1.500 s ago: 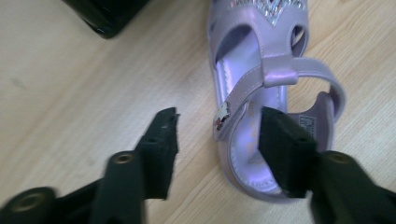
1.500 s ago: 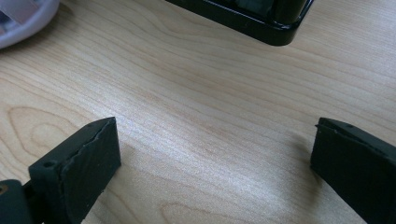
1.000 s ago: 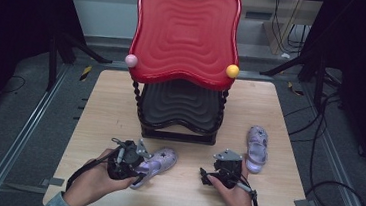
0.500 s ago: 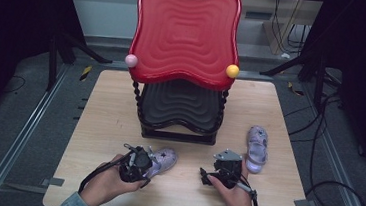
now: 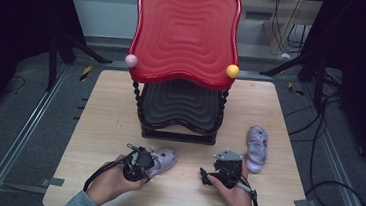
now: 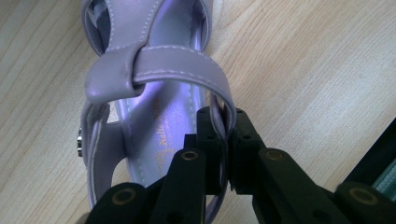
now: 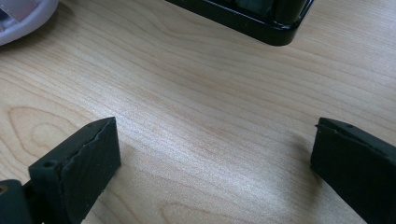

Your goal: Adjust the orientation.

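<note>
A lilac child's sandal [image 5: 162,161] lies on the wooden table [image 5: 110,106] near the front, left of centre. My left gripper [image 5: 138,163] is shut on its heel strap; in the left gripper view the jaws pinch the thin strap of the sandal [image 6: 154,93] at the gripper [image 6: 224,140]. A second lilac sandal [image 5: 257,148] lies at the right, beside my right gripper [image 5: 221,167]. The right gripper [image 7: 212,154] stands open just over bare wood, nothing between its jaws. A corner of a sandal [image 7: 21,16] shows at that view's top left.
A two-tier shelf stands mid-table: a red wavy top tray [image 5: 186,33] with a pink ball [image 5: 131,61] and a yellow ball [image 5: 232,70], and a black lower tray [image 5: 180,108]. Its black base [image 7: 252,21] is just ahead of the right gripper. Cables [image 5: 334,186] lie on the floor at right.
My left gripper moved right along the table and closed in on the left sandal's heel, now pinching its strap. The right gripper and the right sandal have stayed put.
</note>
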The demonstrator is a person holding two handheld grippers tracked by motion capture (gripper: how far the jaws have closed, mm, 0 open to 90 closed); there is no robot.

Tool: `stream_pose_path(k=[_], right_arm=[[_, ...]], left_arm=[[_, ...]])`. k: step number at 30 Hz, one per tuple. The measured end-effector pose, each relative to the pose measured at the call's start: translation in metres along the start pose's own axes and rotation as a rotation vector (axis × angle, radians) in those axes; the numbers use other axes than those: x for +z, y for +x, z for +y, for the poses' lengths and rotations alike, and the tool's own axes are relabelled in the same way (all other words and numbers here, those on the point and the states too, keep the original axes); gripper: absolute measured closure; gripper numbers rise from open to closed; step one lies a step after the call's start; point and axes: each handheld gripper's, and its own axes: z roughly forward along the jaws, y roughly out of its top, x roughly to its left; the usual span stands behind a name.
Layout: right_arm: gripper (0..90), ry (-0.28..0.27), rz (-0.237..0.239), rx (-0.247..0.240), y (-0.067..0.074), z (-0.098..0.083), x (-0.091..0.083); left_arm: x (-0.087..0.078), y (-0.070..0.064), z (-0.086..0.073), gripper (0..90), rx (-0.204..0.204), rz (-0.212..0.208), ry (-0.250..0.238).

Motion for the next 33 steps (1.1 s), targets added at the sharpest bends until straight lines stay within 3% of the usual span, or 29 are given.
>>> stream_pose_path(k=[6, 11, 17, 21, 28, 33], right_arm=[[1.8, 0.001, -0.001, -0.002, 0.000, 0.000, 0.000], [1.8, 0.000, 0.000, -0.001, 0.000, 0.000, 0.000], [1.8, 0.000, 0.000, -0.001, 0.000, 0.000, 0.000], [1.8, 0.000, 0.000, -0.001, 0.000, 0.000, 0.000], [1.8, 0.001, 0.000, -0.002, 0.000, 0.000, 0.000], [1.8, 0.000, -0.003, -0.003, 0.000, 0.000, 0.000]], left_arm=[[-0.009, 0.014, -0.008, 86.3, -0.058, -0.066, -0.074], [-0.020, 0.028, -0.016, 86.4, -0.113, -0.169, -0.176], [-0.032, 0.036, -0.022, 86.3, -0.132, -0.266, -0.327], [-0.037, 0.033, -0.020, 86.3, -0.139, -0.263, -0.403], [-0.050, 0.023, -0.015, 86.3, -0.138, -0.247, -0.492], [-0.060, 0.021, -0.011, 86.3, -0.158, -0.223, -0.558]])
